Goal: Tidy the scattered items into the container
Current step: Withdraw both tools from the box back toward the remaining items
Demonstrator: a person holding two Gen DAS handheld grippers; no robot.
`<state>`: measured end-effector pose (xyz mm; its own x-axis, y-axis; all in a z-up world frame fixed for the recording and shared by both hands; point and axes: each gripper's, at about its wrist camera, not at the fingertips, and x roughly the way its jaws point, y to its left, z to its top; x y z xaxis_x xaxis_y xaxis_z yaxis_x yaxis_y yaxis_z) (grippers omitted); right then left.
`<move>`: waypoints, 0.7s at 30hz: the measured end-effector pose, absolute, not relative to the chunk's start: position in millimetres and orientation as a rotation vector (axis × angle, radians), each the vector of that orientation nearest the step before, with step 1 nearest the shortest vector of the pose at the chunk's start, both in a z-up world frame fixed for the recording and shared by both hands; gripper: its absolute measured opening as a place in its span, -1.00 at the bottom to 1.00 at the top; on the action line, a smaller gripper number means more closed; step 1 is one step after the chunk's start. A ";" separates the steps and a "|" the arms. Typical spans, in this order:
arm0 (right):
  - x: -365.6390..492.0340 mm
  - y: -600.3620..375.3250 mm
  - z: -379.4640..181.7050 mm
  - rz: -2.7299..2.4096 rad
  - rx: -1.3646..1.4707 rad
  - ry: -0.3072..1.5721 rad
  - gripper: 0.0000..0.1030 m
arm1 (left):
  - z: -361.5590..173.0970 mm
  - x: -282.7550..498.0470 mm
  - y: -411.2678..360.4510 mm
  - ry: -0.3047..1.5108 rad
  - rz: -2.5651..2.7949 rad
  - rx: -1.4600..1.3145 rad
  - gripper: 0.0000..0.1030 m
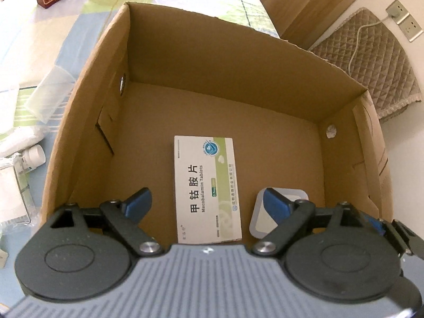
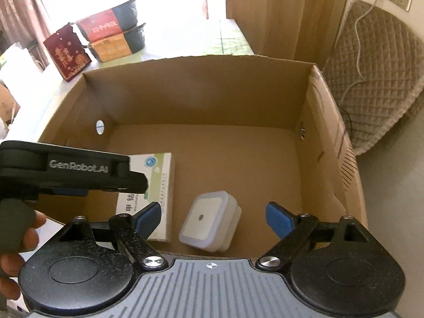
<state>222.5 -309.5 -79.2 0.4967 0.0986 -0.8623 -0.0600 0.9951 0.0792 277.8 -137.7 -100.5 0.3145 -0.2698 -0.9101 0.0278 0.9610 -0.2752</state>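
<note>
An open cardboard box (image 1: pixel 233 61) (image 2: pixel 201 84) fills both views. A white and green medicine carton (image 1: pixel 208 188) (image 2: pixel 159 182) lies flat on its floor. Beside it on the right rests a small white square night light (image 2: pixel 210 222) (image 1: pixel 261 222), partly hidden behind a fingertip in the left wrist view. My left gripper (image 1: pixel 206 202) hangs open above the carton, nothing between its blue pads. My right gripper (image 2: pixel 213 216) is open over the night light, apart from it. The left gripper's black body (image 2: pixel 71 167) shows at the left of the right wrist view, with a hand below it.
On the table left of the box lie a small white bottle (image 1: pixel 33 156), clear plastic bags (image 1: pixel 50 95) and a clear case (image 1: pixel 13 185). Red and orange gift boxes (image 2: pixel 71 55) and dark pots (image 2: pixel 127 23) stand behind. A quilted chair (image 2: pixel 371 79) stands at the right.
</note>
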 end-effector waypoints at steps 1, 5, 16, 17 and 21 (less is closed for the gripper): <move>222.3 -309.6 -77.9 0.086 0.043 1.047 0.77 | -99.3 276.2 -138.2 1.234 -0.200 -0.216 0.72; 216.9 -312.5 -70.7 0.076 0.058 1.041 0.77 | -92.4 271.9 -139.5 1.217 -0.206 -0.198 0.72; 207.1 -315.5 -60.0 0.031 0.064 1.019 0.77 | -70.5 260.6 -144.0 1.163 -0.237 -0.159 0.73; 206.3 -315.9 -59.4 0.023 0.063 1.017 0.77 | -69.2 259.6 -144.1 1.161 -0.240 -0.161 0.73; 203.0 -319.1 -55.3 0.005 0.073 1.006 0.77 | -63.7 254.7 -143.9 1.151 -0.250 -0.157 0.73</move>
<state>203.0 -319.1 -55.3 0.5351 0.0384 -0.8439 0.0294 0.9975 0.0640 254.7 -143.9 -63.7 0.3844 -0.2753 -0.8812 0.1147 0.9613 -0.2504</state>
